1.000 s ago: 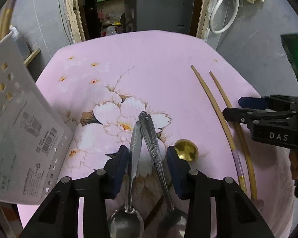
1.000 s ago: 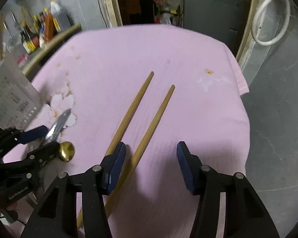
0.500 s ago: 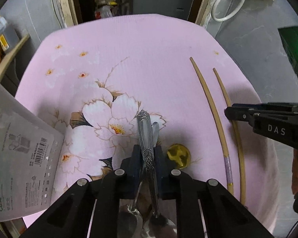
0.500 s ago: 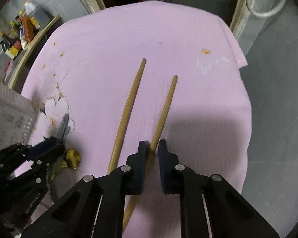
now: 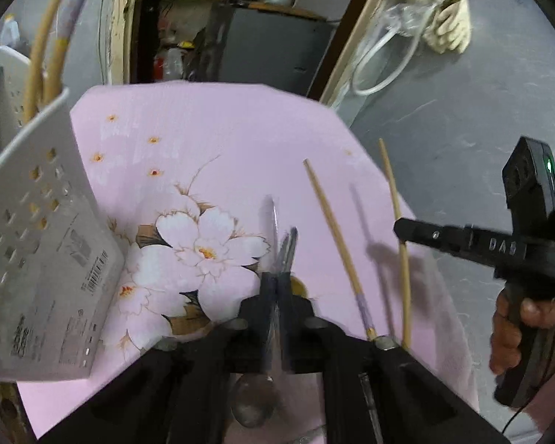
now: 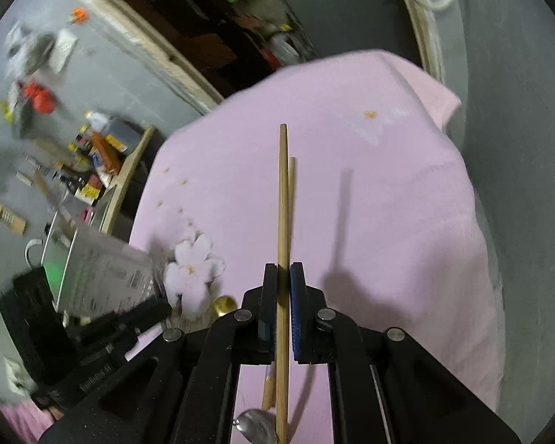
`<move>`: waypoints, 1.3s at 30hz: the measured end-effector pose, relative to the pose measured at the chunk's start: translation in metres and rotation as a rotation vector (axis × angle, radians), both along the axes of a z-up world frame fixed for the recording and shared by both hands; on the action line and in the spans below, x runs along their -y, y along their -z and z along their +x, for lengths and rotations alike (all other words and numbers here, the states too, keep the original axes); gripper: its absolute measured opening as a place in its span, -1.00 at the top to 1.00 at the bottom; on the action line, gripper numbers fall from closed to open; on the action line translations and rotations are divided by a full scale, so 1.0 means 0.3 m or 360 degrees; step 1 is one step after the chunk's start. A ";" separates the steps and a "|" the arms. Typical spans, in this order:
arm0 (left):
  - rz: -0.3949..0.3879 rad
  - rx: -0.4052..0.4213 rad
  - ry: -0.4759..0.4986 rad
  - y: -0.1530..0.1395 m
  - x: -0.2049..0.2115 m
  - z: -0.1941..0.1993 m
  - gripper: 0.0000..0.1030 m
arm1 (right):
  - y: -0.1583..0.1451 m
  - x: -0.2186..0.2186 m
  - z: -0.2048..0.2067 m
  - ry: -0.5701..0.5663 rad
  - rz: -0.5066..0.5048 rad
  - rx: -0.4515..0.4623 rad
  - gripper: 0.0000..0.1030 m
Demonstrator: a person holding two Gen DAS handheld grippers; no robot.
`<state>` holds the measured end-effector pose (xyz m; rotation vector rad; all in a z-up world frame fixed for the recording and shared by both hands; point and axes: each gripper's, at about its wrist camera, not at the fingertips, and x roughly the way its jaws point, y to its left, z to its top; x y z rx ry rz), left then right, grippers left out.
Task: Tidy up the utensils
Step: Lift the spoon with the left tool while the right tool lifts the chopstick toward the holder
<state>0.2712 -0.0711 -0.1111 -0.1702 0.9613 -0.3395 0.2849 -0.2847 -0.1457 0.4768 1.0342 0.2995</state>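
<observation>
Pink floral cloth covers the worktop (image 5: 218, 125), above which the left gripper (image 5: 277, 296), now pinching two spoons (image 5: 283, 248), and the right gripper (image 6: 284, 285), now pinching one chopstick (image 6: 283, 199), have lifted them for transfer to the white basket (image 5: 37, 244).

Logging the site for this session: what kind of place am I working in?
Probably a home storage or workshop corner, not a proper kitchen: bare grey walls, a shelf of bottles and clutter, and a table under a pink floral cloth serving as the worktop.

Both grippers (left (image 5: 277, 285), right (image 6: 284, 277)) clamped, jaws closed.
</observation>
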 end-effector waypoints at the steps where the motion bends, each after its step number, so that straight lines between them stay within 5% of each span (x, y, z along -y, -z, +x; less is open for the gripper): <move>1: 0.0006 0.0015 0.0005 -0.007 -0.004 -0.009 0.95 | -0.009 -0.001 -0.013 -0.0004 0.0001 0.0035 0.88; 13: -0.0038 -0.0001 0.0003 0.001 -0.043 -0.043 0.95 | -0.074 0.072 -0.070 -0.0007 0.0040 0.0142 0.88; 26: -0.0104 0.0530 -0.0046 -0.341 -0.133 -0.111 0.96 | -0.405 -0.042 -0.195 -0.0032 -0.0066 0.0759 0.89; 39: -0.0134 0.0906 -0.0183 -0.596 -0.304 -0.141 0.96 | -0.781 -0.235 -0.234 -0.0096 -0.0099 0.1263 0.89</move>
